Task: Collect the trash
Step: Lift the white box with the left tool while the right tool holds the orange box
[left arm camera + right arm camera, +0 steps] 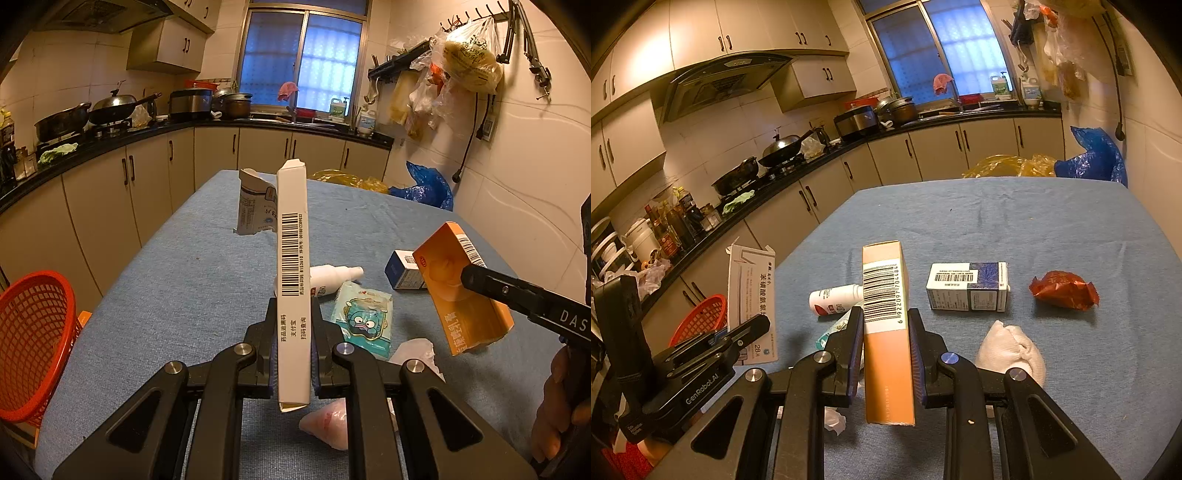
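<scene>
Left tongs (293,325) are closed on a long white box (291,258), gripped by its narrow sides and standing upright at centre frame in the left wrist view, barcode facing the camera, lifted off the worktop (184,280). Right tongs (885,325) are closed on an orange box (886,332), likewise upright at centre frame in the right wrist view, barcode uppermost; the same box appears at the right of the left wrist view, held clear of the blue cloth.

Items lying on the worktop:
- White spray bottle (834,299), on its side, left of centre in the right wrist view, just behind the left finger of the right tongs.
- Blue and white box (967,286), right of centre, on its side.
- Red crumpled wrapper (1063,290), further right, apart from the blue and white box.
- White wad of tissue (1012,352), lower right, just beside the right finger.
- Teal cartoon sachet (364,319), right of centre in the left wrist view, touching the spray bottle.
- Pink-white crumpled scrap (327,428), bottom centre of the left wrist view.

Red mesh basket (33,343) sits at the left edge of the left wrist view, beyond the worktop's edge; its support cannot be seen.
</scene>
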`<state>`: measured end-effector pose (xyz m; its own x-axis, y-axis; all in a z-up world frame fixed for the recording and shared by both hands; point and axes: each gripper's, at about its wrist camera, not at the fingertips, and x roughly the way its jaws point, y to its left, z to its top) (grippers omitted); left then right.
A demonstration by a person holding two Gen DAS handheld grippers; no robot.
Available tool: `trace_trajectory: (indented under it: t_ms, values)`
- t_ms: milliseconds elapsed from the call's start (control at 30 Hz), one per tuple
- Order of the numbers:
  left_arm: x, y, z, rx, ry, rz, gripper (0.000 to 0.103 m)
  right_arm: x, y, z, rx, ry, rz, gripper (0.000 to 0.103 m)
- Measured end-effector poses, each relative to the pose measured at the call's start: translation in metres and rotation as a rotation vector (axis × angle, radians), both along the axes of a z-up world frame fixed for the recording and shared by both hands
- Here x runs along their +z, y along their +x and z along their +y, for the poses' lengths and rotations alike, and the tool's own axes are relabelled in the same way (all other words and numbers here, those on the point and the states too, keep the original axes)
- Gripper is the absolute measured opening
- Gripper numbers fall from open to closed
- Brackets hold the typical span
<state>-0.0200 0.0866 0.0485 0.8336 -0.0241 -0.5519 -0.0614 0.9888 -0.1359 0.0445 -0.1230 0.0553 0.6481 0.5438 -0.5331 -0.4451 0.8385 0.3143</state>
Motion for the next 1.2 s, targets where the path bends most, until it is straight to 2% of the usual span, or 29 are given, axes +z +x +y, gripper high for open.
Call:
trace_trajectory:
  t_ms: [833,1200]
  values:
    - [0.002,-0.001,-0.003,-0.003,0.02,-0.002,0.012,0.004,-0.004,0.0,-0.006,0.015,-0.012,0.025]
    - [0.006,-0.01,-0.001,0.004,0.036,0.002,0.012,0.002,-0.002,0.0,-0.049,-0.004,-0.008,0.025]
